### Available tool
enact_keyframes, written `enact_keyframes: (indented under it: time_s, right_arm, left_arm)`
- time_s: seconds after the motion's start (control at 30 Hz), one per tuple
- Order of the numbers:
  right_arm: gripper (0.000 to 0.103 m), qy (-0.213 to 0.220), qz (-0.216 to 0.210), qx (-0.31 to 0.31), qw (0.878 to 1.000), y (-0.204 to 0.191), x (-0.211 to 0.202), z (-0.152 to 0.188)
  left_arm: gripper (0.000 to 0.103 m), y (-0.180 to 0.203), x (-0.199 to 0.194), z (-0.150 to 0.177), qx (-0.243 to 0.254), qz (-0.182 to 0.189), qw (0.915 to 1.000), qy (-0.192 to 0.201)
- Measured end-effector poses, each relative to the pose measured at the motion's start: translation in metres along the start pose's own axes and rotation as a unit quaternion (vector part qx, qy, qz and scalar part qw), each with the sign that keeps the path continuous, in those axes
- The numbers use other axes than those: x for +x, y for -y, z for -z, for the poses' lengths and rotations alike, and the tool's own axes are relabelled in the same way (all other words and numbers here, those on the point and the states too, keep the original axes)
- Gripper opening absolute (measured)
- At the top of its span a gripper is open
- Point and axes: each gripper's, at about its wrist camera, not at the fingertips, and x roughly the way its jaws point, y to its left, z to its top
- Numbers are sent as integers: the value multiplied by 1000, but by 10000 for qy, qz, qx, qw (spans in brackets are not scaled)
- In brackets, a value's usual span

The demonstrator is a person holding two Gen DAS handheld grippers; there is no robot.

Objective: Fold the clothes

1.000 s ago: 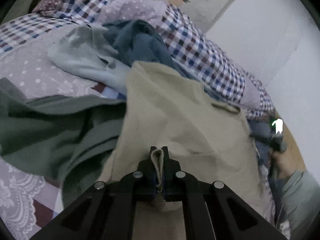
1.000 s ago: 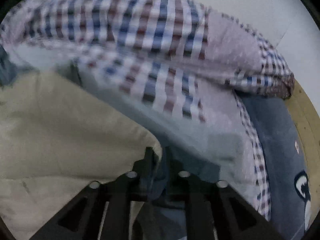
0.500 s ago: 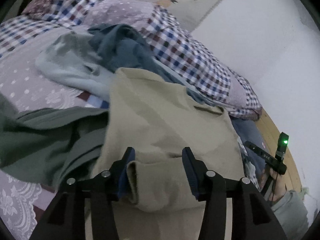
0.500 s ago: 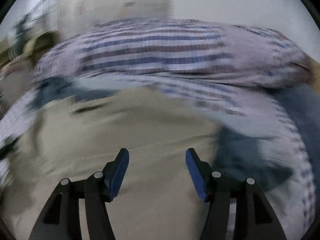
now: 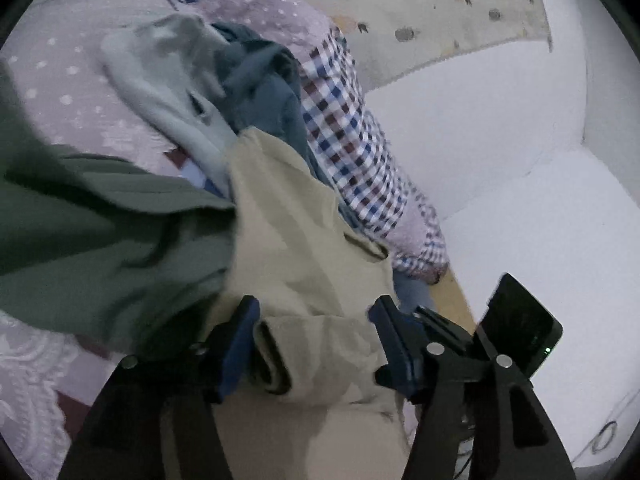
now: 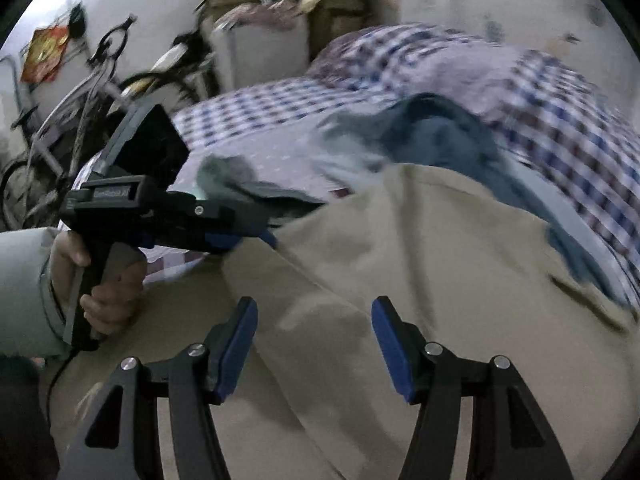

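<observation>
A beige garment [image 5: 304,248] lies spread on the bed, and a folded edge of it sits between the fingers of my open left gripper [image 5: 316,320]. In the right wrist view the same beige garment [image 6: 400,260] fills the foreground. My right gripper [image 6: 314,316] hovers open just above it, with nothing held. A hand [image 6: 108,280] holds the left gripper [image 6: 256,240] at the left, its tips at the garment's edge. The right gripper's body [image 5: 516,320] shows at the lower right of the left wrist view.
A dark green garment [image 5: 100,240], a pale grey-green one [image 5: 168,80] and a dark blue one [image 5: 264,88] lie beyond on the dotted bedspread [image 5: 60,92]. A plaid quilt [image 5: 344,128] runs along a white wall [image 5: 500,160]. A bicycle [image 6: 80,100] and boxes [image 6: 280,20] stand behind the bed.
Both grippers were shut on the beige garment a second ago; both have opened and let it go. The right wrist has swung left, now facing the left gripper.
</observation>
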Motion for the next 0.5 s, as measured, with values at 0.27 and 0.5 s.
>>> enact_keyframes:
  time_s: [0.27, 0.5]
  right_arm:
    - [62, -683, -579, -860, 9923, -27, 50, -37]
    - [21, -1332, -970, -994, 9813, -26, 85, -47]
  left_arm:
    - [68, -30, -22, -1, -508, 1101, 9915, 482]
    - [74, -34, -26, -1, -488, 1476, 9860, 599]
